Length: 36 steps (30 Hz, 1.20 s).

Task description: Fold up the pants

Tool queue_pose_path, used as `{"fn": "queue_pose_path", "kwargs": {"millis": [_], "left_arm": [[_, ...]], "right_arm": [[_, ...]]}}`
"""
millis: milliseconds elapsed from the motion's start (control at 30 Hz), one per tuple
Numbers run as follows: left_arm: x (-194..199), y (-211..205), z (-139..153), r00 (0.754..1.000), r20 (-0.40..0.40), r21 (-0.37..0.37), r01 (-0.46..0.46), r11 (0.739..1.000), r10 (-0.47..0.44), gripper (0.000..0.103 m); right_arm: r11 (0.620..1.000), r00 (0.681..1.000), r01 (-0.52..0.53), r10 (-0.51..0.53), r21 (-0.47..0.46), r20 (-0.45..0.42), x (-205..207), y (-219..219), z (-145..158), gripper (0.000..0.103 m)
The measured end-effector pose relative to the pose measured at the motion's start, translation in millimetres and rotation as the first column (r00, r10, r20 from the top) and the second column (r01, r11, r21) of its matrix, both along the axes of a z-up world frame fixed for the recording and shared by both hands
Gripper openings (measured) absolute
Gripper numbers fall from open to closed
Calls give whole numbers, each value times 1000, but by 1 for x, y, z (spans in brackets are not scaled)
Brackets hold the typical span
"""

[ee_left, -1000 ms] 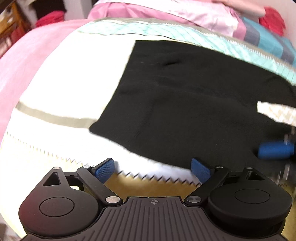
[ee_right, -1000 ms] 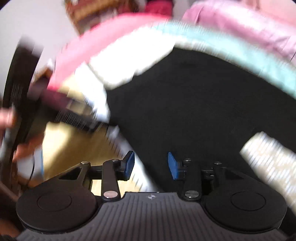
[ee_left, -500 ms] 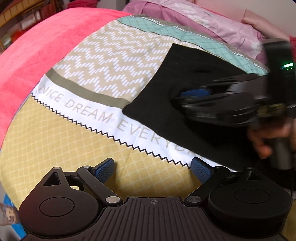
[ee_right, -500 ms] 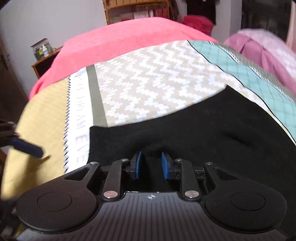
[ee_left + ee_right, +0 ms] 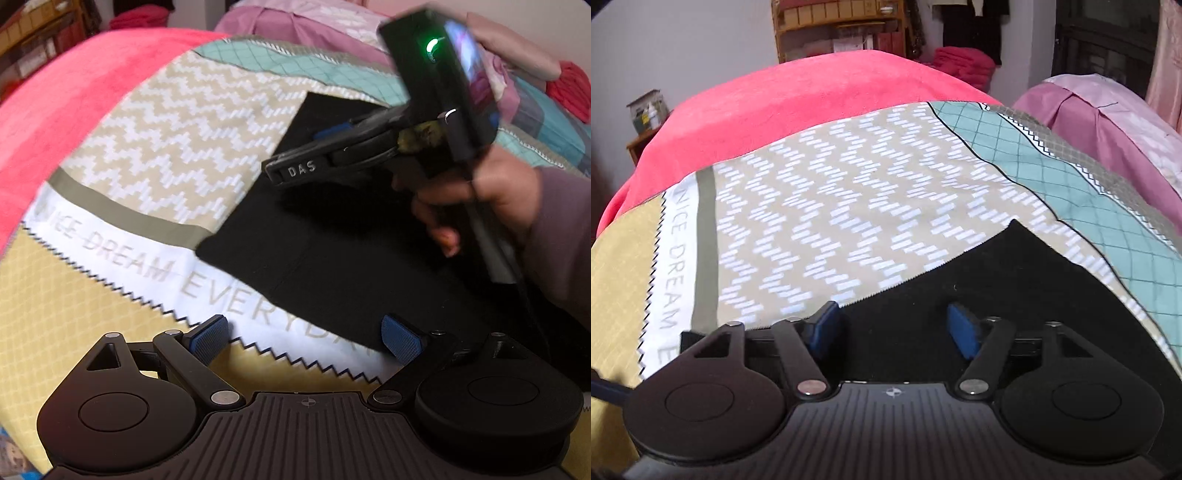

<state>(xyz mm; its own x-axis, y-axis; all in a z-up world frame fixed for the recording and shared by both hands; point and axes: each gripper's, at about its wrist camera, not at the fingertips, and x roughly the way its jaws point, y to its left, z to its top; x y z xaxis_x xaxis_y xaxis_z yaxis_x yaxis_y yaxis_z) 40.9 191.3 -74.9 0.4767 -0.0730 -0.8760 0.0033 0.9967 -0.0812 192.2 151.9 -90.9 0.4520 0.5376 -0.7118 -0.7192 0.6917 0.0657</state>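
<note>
Black pants [image 5: 332, 258] lie flat on a patterned bedsheet [image 5: 177, 140]. My left gripper [image 5: 304, 336] hovers open over the sheet's zigzag border, with its right pad [image 5: 400, 338] at the pants' near edge. A hand [image 5: 491, 199] holds my right gripper [image 5: 299, 155] above the pants' left end, pointing left. In the right wrist view the right gripper [image 5: 893, 328] stands over the pants [image 5: 1015, 280] close to their straight edge. Its jaws are opening, and the black cloth lies beneath them with neither pad pressing on it.
A red blanket [image 5: 812, 99] covers the bed beyond the sheet [image 5: 849, 206]. Pink bedding [image 5: 1115, 122] is piled at the right. A wooden shelf [image 5: 842, 26] and a small side table [image 5: 646, 125] with bottles stand past the bed.
The right gripper swept from the pants' right side to their left end and rose a little. Its jaws narrowed, then widened. The left gripper stayed open and hardly moved.
</note>
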Motion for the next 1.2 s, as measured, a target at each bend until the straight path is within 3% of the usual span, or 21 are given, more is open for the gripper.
{"fn": "queue_pose_path", "kwargs": {"millis": [133, 233, 267, 300, 400, 500, 600, 667, 700, 733, 800, 900, 1000, 1067, 1133, 1167, 1200], "left_arm": [[2, 4, -9, 1000, -5, -24, 2, 1000, -2, 103], [1, 1, -11, 1000, 3, -7, 14, 1000, -14, 103], [2, 0, -11, 1000, 2, 1, 18, 1000, -18, 103], [2, -1, -11, 1000, 0, 11, 22, 1000, -22, 103], [0, -2, -12, 999, -5, 29, 33, 999, -33, 103], [1, -3, -12, 999, -11, 42, 38, 998, -37, 103], [3, 2, -13, 1000, -6, 23, 25, 999, -25, 103], [5, 5, -16, 1000, -3, 20, 18, 1000, -18, 103], [6, 5, -17, 1000, -4, 23, 18, 1000, -18, 103], [8, 4, -17, 1000, -10, 29, 22, 999, -22, 103], [12, 1, -15, 999, -29, 49, 27, 998, -25, 103], [16, 0, -4, 999, -33, 15, 27, 1000, -26, 103], [23, -5, 10, 999, -8, -3, 44, 999, -44, 103], [35, -13, 15, 997, 20, 4, 69, 998, -69, 103], [52, -24, 16, 995, 32, 8, 95, 995, -95, 103], [61, -31, 16, 994, 35, 11, 107, 994, -107, 103], [71, -39, 16, 992, 41, 15, 120, 993, -120, 103]], "right_arm": [[988, 987, 147, -150, 50, 55, -9, -59, 30, 58], [968, 968, 250, -249, -32, 16, 22, -61, 7, 46], [970, 969, 242, -242, 5, 44, 27, -57, 3, 48], [973, 970, 230, -230, 11, 74, 30, -48, 0, 58], [976, 970, 216, -212, -20, 116, 42, -28, -4, 71], [968, 967, 250, -250, 0, 49, 37, -47, 8, 65], [922, 922, 384, -386, 44, 29, 9, -86, 24, 68], [870, 869, 493, -492, -3, -55, 7, -107, 15, 69], [861, 857, 506, -508, -38, -86, 17, -109, 2, 71], [869, 868, 495, -495, -19, -35, 22, -108, -2, 83], [883, 883, 469, -470, -24, -16, 36, -98, -4, 93], [872, 873, 488, -487, 31, -19, 34, -108, 21, 77], [798, 799, 601, -601, 51, -10, -3, -152, 46, 78], [712, 712, 702, -702, 29, 2, -33, -184, 47, 78], [624, 623, 781, -782, -19, -24, -46, -214, 31, 79], [604, 602, 795, -797, -63, -51, -40, -223, 16, 78], [602, 598, 793, -798, -93, -69, -31, -232, 3, 84]]}}
